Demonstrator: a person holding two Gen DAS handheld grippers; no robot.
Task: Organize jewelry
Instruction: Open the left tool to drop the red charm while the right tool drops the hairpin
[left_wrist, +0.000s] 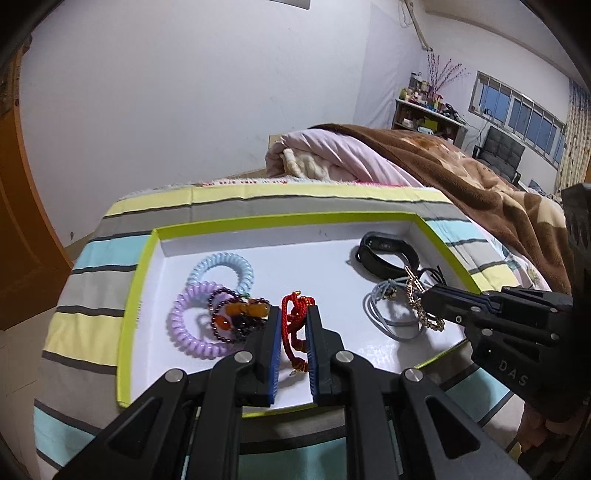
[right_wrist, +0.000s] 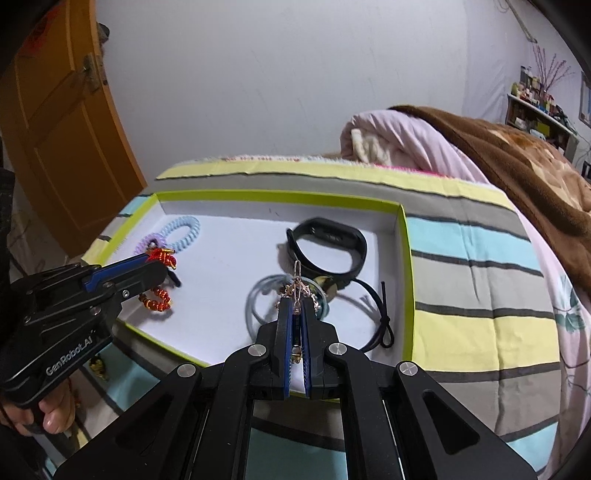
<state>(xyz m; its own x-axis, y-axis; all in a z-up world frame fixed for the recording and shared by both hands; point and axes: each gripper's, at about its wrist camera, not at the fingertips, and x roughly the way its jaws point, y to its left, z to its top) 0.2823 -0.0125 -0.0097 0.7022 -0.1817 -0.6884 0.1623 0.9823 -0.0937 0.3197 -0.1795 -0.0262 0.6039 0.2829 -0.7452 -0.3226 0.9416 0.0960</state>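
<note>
A white tray with a lime-green rim (left_wrist: 136, 295) (right_wrist: 406, 258) lies on the bed. My left gripper (left_wrist: 294, 312) (right_wrist: 162, 267) is shut on a red braided bracelet (left_wrist: 291, 332) (right_wrist: 159, 297), which dangles just above the tray's near left part. My right gripper (right_wrist: 295, 301) (left_wrist: 428, 299) is shut on a gold chain (right_wrist: 296, 275) (left_wrist: 415, 301) over the tray's right side. In the tray lie a blue coil tie (left_wrist: 221, 264), a purple coil tie (left_wrist: 192, 325), a dark bead bracelet with amber stones (left_wrist: 240, 314), a black fitness band (left_wrist: 384, 254) (right_wrist: 325, 243) and a grey hair tie (left_wrist: 388, 317).
A black cord (right_wrist: 384, 314) lies by the tray's right wall. The tray rests on a striped bedspread (right_wrist: 480, 295). A pink quilt (left_wrist: 332, 155) and a brown blanket (left_wrist: 498, 192) are heaped behind it. An orange door (right_wrist: 55, 147) stands at the left.
</note>
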